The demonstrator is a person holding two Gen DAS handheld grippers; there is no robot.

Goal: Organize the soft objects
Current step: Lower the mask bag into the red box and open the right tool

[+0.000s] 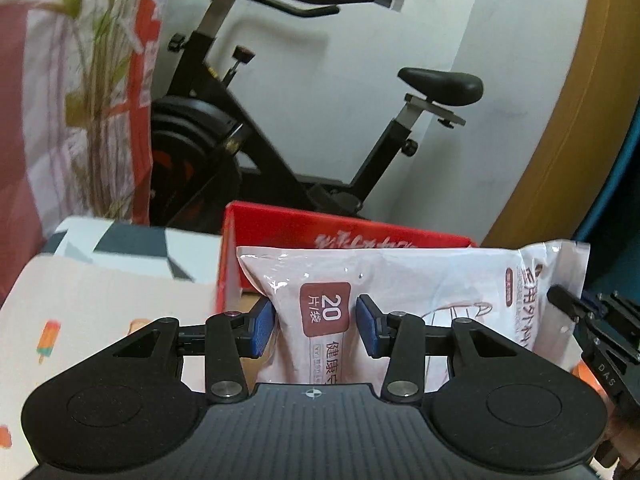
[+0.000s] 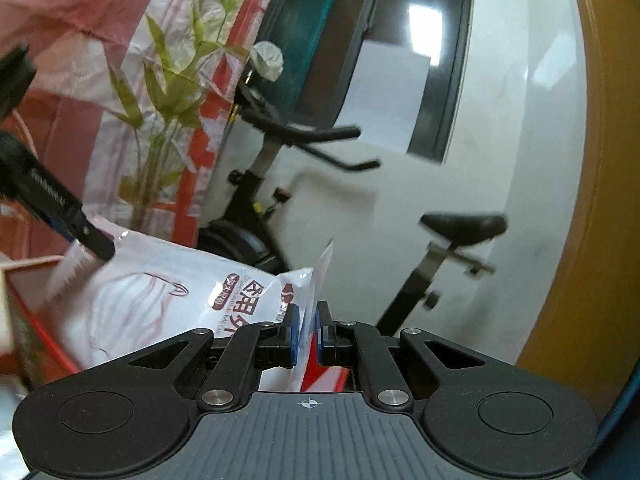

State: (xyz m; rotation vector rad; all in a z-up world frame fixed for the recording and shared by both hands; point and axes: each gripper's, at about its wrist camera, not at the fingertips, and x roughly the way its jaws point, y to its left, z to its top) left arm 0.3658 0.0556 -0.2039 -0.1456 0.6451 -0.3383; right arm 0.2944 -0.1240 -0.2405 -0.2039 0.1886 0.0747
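A soft white plastic pack of face masks [image 1: 400, 280] with brown labels is held up between both grippers, above an open red cardboard box [image 1: 320, 232]. My left gripper [image 1: 316, 326] is shut on the pack's left end, blue pads pressing its sides. My right gripper [image 2: 306, 330] is shut on the thin sealed edge of the pack [image 2: 160, 292] at its right end. The right gripper shows at the right edge of the left wrist view [image 1: 588, 320]. The left gripper's finger shows at the left of the right wrist view [image 2: 60, 208].
A black exercise bike [image 1: 248, 128] stands behind the box against a white wall. A green plant [image 1: 100, 80] and pink-red patterned fabric [image 1: 32, 120] are at the left. A patterned cloth surface [image 1: 100, 300] lies at the lower left. A wooden panel [image 1: 580, 100] is at the right.
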